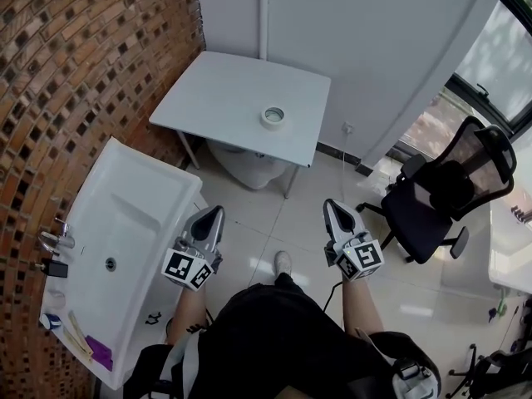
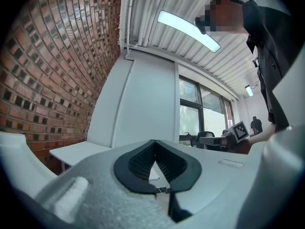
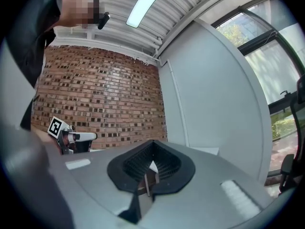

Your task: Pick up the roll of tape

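Observation:
The roll of tape, a pale ring, lies flat near the front edge of a small white table by the wall. Both grippers are held level over the floor, well short of the table, pointing toward it. My left gripper is shut with nothing in it, and in its own view the closed jaws hide the tape; only the table's corner shows. My right gripper is also shut and empty, its jaws meeting at the tips. The tape is not visible in either gripper view.
A white sink with a tap stands against the brick wall at the left. A white round bin sits under the table. A black office chair stands at the right. The floor is pale tile.

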